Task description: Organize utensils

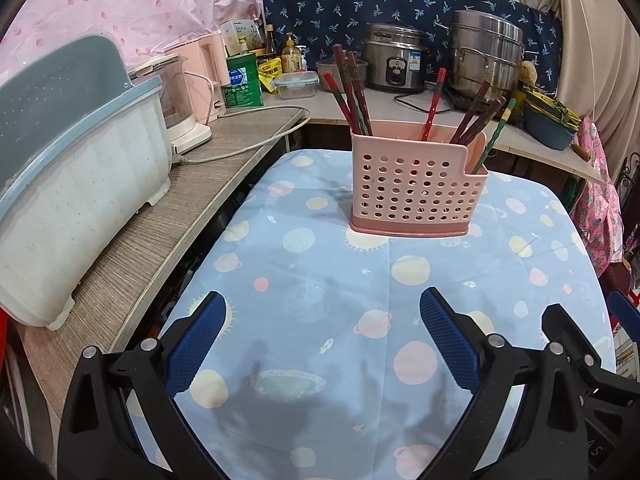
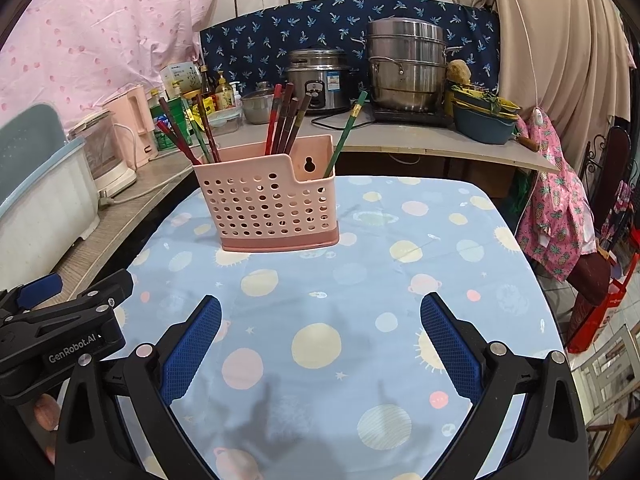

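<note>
On tablecloth (image 1: 320,280): chopsticks (image 1: 352,92) in caddy (image 1: 412,188), both grippers (image 1: 322,344) (image 2: 320,344) agape.

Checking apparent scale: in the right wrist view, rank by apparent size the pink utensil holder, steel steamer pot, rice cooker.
1. Pink utensil holder, nearest.
2. Steel steamer pot.
3. Rice cooker, partly hidden by chopsticks.

Each gripper has black plastic arms with silver screws and blue ribbed fingers (image 1: 196,344). At the right-wrist frame's lower left, the left gripper (image 2: 60,320) bears white "GenRobot.AI" lettering.
</note>
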A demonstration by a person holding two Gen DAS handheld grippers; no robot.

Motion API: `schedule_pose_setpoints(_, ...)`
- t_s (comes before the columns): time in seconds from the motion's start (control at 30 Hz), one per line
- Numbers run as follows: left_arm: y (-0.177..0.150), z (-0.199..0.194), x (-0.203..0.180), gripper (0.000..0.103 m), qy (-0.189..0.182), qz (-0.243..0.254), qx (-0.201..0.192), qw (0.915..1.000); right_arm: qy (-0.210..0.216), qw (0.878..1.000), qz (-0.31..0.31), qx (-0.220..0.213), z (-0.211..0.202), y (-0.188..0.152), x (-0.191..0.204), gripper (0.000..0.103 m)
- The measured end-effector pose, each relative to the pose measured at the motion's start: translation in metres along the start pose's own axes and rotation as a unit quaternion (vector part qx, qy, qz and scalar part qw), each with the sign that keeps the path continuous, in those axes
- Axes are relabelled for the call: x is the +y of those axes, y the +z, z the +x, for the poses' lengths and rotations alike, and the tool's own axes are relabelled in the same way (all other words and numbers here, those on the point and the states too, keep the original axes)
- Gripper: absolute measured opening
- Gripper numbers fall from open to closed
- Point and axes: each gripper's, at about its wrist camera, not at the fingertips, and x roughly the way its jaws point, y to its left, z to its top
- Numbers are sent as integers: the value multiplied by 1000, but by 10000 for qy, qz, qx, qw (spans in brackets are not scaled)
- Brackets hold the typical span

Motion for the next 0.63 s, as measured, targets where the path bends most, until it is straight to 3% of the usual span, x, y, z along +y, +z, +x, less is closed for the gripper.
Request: schedule_pose_setpoints(0.63,1,2,-1,93,-69,6,-44,10000,-13,10000,10,17,0,-1,-1,96)
